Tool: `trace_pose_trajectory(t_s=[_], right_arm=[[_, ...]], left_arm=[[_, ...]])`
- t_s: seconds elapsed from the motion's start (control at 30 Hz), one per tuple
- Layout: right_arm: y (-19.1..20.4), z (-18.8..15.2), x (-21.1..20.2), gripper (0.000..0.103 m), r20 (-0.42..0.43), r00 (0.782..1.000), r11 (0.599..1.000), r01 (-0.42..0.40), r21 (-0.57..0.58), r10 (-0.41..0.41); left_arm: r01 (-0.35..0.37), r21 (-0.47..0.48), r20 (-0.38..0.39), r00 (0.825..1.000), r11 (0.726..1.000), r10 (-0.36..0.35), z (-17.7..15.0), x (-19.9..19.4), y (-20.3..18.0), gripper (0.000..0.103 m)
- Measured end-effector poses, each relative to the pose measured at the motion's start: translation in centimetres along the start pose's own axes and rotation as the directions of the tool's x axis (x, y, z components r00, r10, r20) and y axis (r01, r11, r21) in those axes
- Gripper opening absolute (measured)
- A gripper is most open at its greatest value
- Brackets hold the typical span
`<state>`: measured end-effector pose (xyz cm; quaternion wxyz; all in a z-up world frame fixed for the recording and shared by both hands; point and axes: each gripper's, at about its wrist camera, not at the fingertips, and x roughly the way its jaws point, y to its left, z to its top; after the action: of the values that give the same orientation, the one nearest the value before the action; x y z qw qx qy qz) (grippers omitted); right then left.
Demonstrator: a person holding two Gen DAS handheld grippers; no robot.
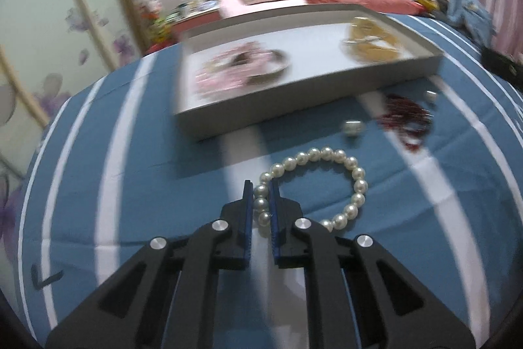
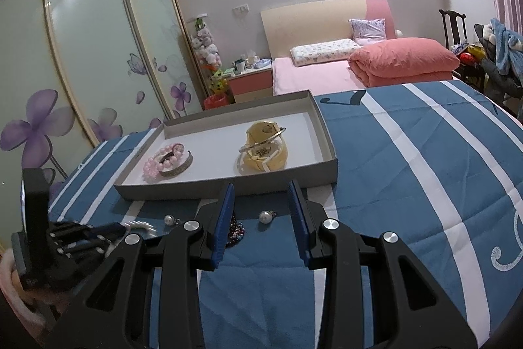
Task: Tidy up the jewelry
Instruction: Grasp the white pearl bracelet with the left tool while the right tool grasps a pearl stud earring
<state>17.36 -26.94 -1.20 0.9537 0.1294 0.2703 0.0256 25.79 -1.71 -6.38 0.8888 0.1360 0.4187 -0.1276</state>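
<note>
left wrist view: the left claw (image 1: 261,190) has its blue ribbed pads pinched tight on the near-left arc of a round, glossy pearl bracelet (image 1: 330,182) lying on the blue-and-white striped cloth (image 1: 130,169). ahead sits a shallow grey cardboard tray (image 1: 294,100).

right wrist view: the right claw (image 2: 263,201) stands partly open, holding nothing; a pearl earring (image 2: 265,217) lies between its fingers, short of the tray's near wall (image 2: 183,193). bare cloth spreads to its right.

- Left wrist view: looks steeply down along its gripper (image 1: 261,195), close above the bedspread (image 1: 130,185); the tray (image 1: 294,100) lies just ahead.
- Right wrist view: shallower, from farther back, facing the tray (image 2: 327,133) and room beyond.
- Both share tray and bedspread.
</note>
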Motion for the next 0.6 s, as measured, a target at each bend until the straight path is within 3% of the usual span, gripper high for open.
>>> trace_pose_trajectory(t_s=[0.1, 0.23, 0.6], right_arm=[[0.1, -0.2, 0.8, 0.036, -0.036, 0.999, 1.000, 0.012, -0.009, -0.012], [0.5, -0.6, 2.1, 0.036, -0.096, 0.995, 0.999, 0.029, -0.043, -0.033], [1.1, -1.0, 5.8, 0.028, -0.246, 0.966, 0.992, 0.054, -0.111, -0.080]], left_arm=[[-0.043, -0.080, -0.012, 0.999, 0.996, 0.042, -0.3, 0.1, 2.6, 0.010], [-0.048, -0.130, -0.017, 0.999, 0.990, 0.046, -0.4, 0.0, 4.2, 0.010], [-0.037, -0.147, -0.015, 0.999, 0.989, 0.035, -0.8, -0.2, 4.5, 0.010]])
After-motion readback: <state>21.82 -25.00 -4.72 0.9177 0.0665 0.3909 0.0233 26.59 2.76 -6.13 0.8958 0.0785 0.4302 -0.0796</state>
